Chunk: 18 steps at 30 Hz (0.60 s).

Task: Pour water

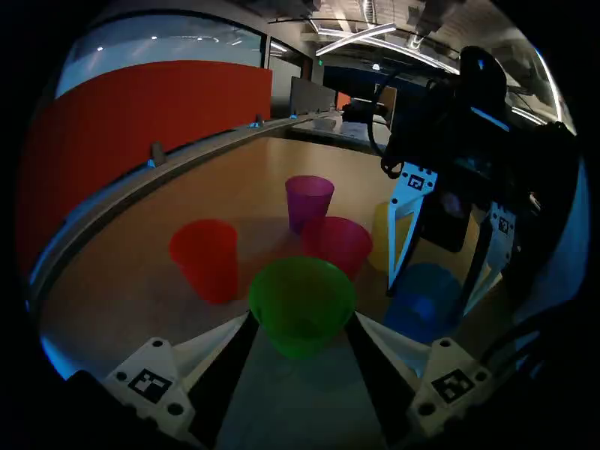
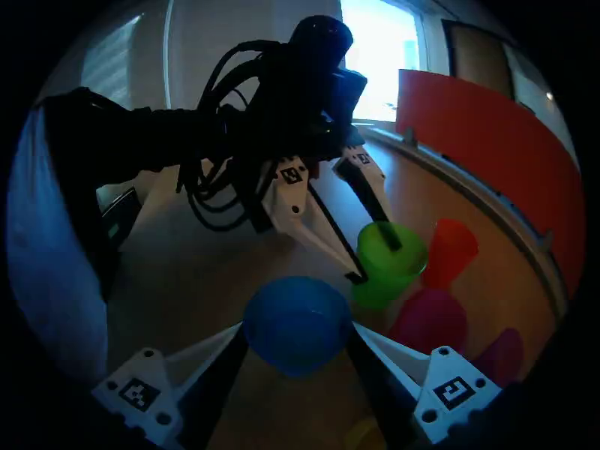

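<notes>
1. Left gripper view: left tool (image 1: 301, 337) clamped on green cup (image 1: 301, 304).
2. Right gripper view: right tool (image 2: 298, 349) clamped on blue cup (image 2: 296, 322), just beside the green cup.
3. Counter (image 1: 240, 169) holds 4 upright items: red cup (image 1: 204, 259), purple cup (image 1: 309, 201), pink cup (image 1: 337, 244), yellow cup (image 1: 381, 236).

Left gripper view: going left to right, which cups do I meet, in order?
Red cup → green cup → yellow cup → blue cup. Purple cup and pink cup overlap the green cup's span, so they are left out.
</notes>
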Each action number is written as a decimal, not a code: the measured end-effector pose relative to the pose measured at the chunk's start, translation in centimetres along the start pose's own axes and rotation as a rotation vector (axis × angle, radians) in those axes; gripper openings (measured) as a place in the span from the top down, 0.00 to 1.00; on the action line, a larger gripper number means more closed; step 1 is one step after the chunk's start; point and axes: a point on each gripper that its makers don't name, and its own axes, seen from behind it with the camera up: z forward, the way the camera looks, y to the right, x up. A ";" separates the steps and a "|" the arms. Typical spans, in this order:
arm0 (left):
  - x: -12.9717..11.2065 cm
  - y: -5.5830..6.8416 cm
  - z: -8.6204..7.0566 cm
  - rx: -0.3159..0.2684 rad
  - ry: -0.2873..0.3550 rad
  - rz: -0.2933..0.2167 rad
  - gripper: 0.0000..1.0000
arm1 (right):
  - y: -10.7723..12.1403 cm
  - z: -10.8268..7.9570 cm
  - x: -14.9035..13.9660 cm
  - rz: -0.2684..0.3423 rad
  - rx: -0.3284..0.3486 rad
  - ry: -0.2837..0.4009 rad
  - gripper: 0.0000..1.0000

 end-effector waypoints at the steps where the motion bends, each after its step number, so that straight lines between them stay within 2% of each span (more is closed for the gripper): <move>1: 0.1 0.0 -0.1 0.004 0.003 0.000 0.17 | 0.0 -0.2 0.1 0.002 -0.002 0.005 0.09; 11: 1.9 0.0 -2.3 0.051 0.052 -0.018 0.17 | 0.7 -2.4 2.0 0.019 -0.040 0.075 0.09; 18: 4.0 0.0 -4.4 0.095 0.113 -0.034 0.17 | 1.7 -4.5 3.7 0.021 -0.088 0.134 0.09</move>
